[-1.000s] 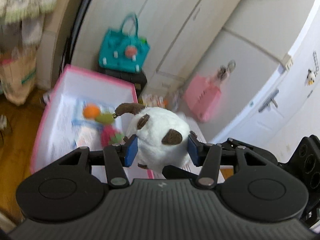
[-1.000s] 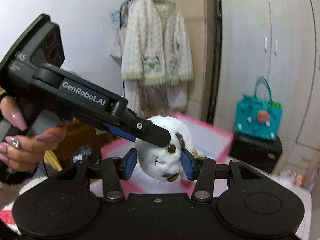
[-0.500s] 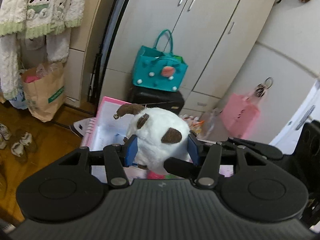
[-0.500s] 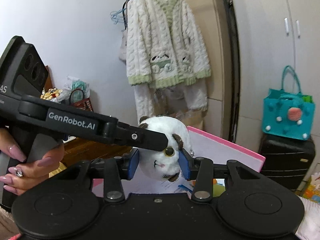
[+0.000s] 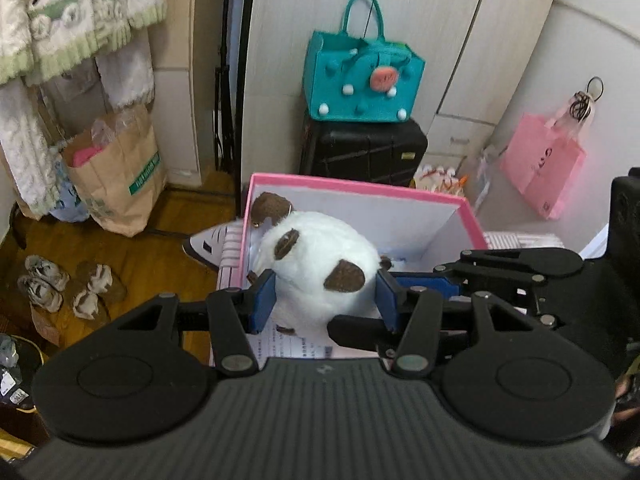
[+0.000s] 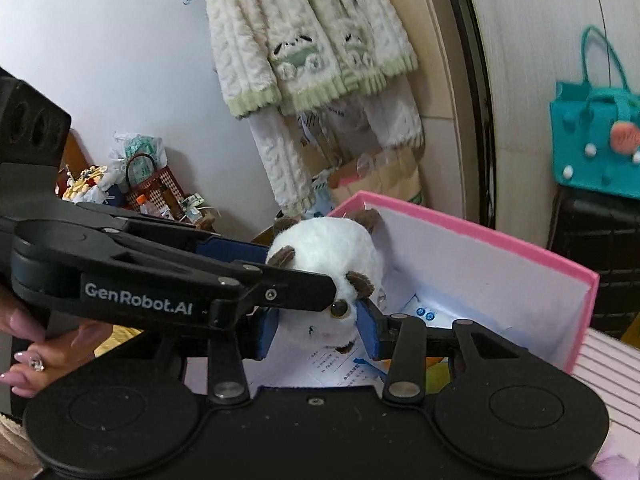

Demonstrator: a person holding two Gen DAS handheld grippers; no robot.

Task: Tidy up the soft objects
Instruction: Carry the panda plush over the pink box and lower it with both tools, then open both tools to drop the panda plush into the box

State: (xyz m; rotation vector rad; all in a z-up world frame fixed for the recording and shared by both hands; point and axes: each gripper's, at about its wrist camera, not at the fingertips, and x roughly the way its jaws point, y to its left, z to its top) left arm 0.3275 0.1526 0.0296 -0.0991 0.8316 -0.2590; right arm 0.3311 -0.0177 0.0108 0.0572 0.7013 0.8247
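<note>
A white plush toy (image 5: 316, 268) with brown patches and a brown ear is held between both grippers above a pink-rimmed white box (image 5: 352, 189). My left gripper (image 5: 326, 296) is shut on the plush toy from its back. My right gripper (image 6: 318, 330) is shut on the same plush toy (image 6: 326, 256) at its face, with one eye showing. The box (image 6: 472, 240) lies below and behind the toy, with printed paper inside. The left gripper's fingers (image 6: 200, 272) cross the right wrist view from the left.
A teal felt bag (image 5: 362, 80) sits on a black suitcase (image 5: 364, 150) behind the box. A pink bag (image 5: 544, 168) hangs at right. A brown paper bag (image 5: 116, 172), a hanging fluffy cardigan (image 6: 304, 48) and shoes (image 5: 60, 288) on the wood floor are at left.
Both grippers have carried the plush toy closer to the box and lower, so the box's far wall now stands right behind the toy. The grip on the toy is unchanged.
</note>
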